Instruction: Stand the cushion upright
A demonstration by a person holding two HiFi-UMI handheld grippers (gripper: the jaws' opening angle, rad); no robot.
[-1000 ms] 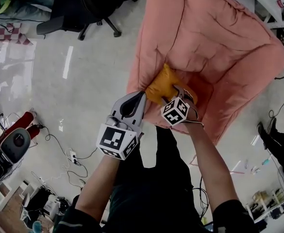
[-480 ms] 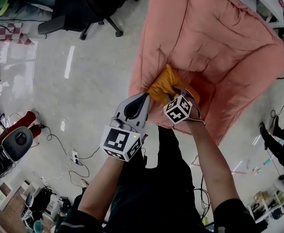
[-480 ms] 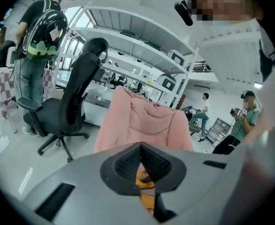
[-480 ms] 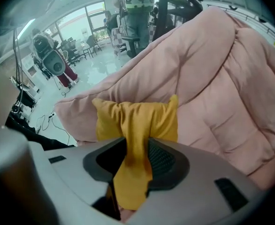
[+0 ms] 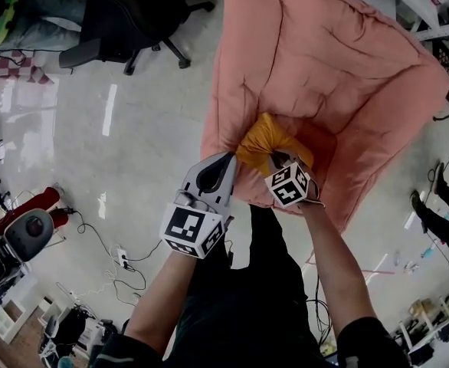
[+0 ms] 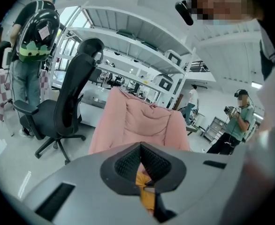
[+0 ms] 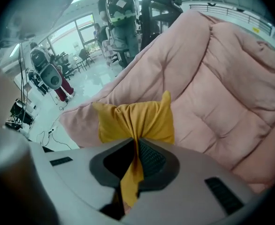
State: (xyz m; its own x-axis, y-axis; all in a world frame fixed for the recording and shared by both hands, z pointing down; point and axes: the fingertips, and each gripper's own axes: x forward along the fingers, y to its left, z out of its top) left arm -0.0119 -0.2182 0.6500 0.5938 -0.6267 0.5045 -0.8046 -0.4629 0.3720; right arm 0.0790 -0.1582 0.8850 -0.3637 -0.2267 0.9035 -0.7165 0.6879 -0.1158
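Yellow cloth is what both grippers have hold of. The cushion sits low on the seat of a big soft pink chair, right at the tips of both pairs of jaws. The right gripper points steeply down at it, and its jaws have just been closing. The right gripper view shows them pinching a fold of the cushion. The cloth is bunched up like a bow just past the tips, and a thin strip runs back between the jaws. That pinch is hard to see from the head view. The left gripper comes in at the cushion's left edge. The head view does not show if it holds anything. The left gripper view does: its jaws are pressed together, with a bit of yellow cloth caught between them behind the tips. Past those tips this view shows the pink chair's tall back. Off to the left of the jaws are a black office chair and a person with a green backpack, and white shelves stand behind. Only the head view shows the shiny floor to the left of the jaws.
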